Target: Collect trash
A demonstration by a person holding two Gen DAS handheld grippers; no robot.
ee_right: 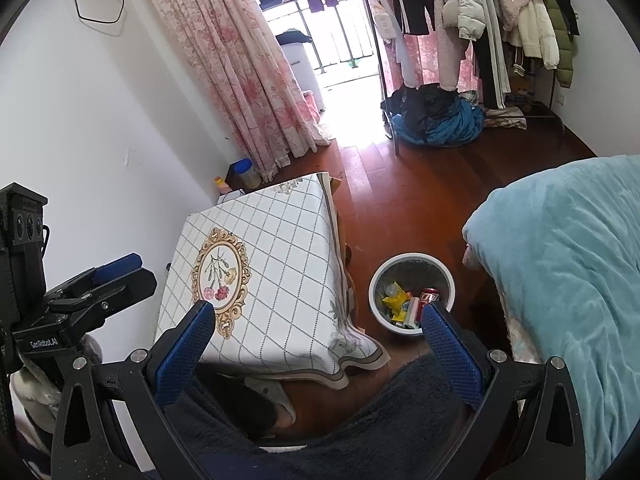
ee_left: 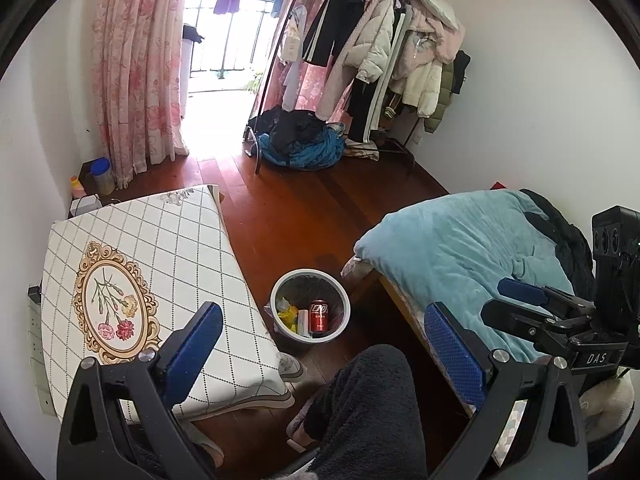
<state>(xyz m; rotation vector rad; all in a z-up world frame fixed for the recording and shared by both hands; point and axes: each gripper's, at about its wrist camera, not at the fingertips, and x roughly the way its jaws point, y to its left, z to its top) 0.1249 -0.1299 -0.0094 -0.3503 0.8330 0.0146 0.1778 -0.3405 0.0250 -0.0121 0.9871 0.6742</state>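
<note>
nearest, both held high with nothing between the pads: left gripper [ee_left: 320,352] spread wide over the knees, right gripper [ee_right: 316,344] likewise released. just beyond, on the wood floor between the table [ee_right: 280,240] at left and the bed [ee_right: 568,280] at right, sits the white bin [ee_left: 276,292], mouth and long axis straight up, holding a red can [ee_left: 319,315] upright and yellow wrappers [ee_right: 394,300]. likely little left to gather; risk of clipping the rim on a low reach and tipping the light bin, spilling its load.
</note>
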